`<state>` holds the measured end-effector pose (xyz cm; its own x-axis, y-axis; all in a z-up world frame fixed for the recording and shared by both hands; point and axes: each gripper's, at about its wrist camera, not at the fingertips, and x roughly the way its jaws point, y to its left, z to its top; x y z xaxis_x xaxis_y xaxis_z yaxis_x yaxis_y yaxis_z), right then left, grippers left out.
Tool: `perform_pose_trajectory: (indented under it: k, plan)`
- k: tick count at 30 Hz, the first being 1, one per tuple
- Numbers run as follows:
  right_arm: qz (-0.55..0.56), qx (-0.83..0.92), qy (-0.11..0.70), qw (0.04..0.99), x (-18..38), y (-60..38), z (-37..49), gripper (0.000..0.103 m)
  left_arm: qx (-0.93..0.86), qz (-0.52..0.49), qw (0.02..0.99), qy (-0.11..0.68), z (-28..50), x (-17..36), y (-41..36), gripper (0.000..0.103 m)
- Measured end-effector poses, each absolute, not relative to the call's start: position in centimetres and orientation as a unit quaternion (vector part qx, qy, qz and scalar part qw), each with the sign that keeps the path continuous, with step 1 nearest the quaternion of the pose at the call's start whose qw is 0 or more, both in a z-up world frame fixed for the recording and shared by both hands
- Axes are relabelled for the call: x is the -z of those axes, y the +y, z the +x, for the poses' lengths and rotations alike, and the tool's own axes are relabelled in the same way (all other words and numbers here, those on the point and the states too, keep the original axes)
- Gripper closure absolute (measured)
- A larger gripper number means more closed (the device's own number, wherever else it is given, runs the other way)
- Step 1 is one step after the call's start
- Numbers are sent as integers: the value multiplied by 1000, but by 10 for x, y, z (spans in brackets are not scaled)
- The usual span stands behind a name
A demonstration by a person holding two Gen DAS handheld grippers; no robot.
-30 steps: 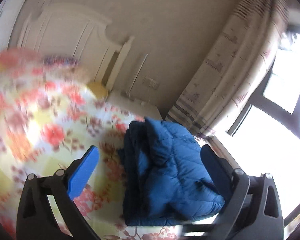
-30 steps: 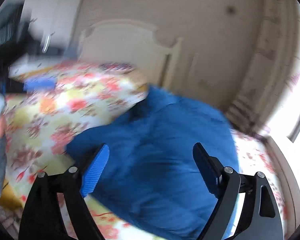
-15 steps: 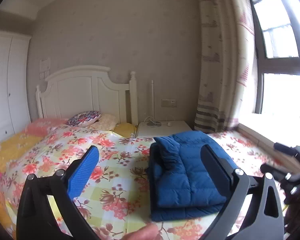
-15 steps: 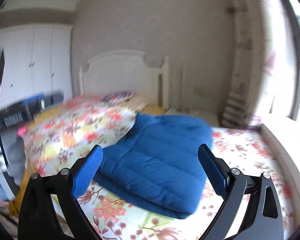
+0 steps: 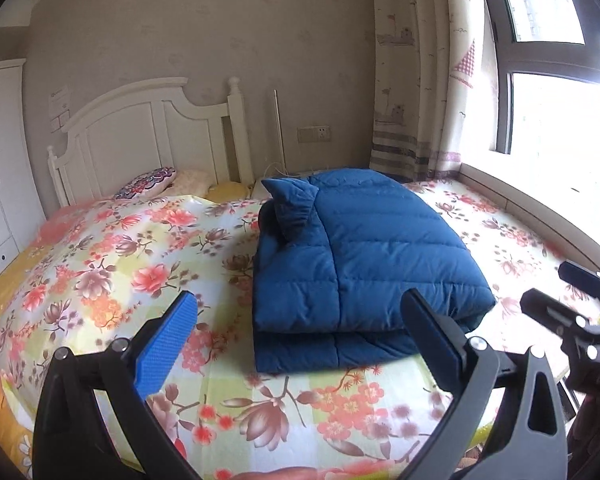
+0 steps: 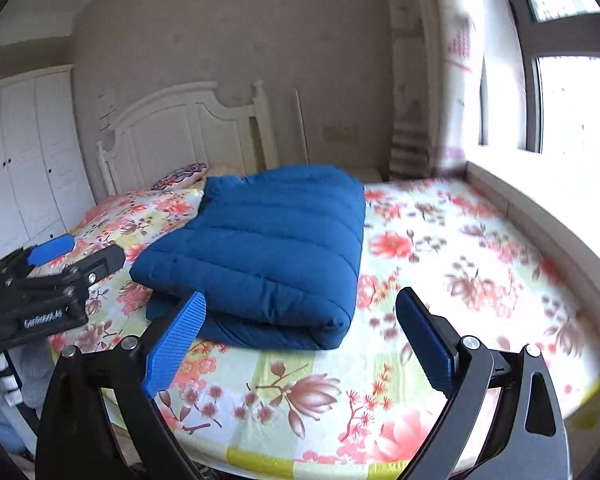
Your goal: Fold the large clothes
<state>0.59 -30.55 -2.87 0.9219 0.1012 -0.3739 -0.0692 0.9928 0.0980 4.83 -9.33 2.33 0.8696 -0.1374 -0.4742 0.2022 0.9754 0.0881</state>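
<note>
Blue folded jacket (image 5: 364, 256) | near bed (image 5: 340, 408) foot edge | apparently untouched

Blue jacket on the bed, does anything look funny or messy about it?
Mostly tidy. The blue jacket lies folded in a neat stack on the flowery bedspread. One bit stands out: a sleeve cuff pokes up at the far left corner of the stack instead of lying flat. Nothing looks torn or spilled.
</note>
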Motion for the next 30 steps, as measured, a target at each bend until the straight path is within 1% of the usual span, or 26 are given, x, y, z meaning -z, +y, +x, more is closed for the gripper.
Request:
perform_pose_trajectory:
  k: [5, 30]
  plan:
    - [30, -41, 182, 982, 27, -302, 0, 11, 90, 64, 963, 246, 49, -21, -92, 2]
    - [7, -57, 176, 983, 25, -285, -2, 11, 88, 58, 962, 254, 49, -17, -84, 2]
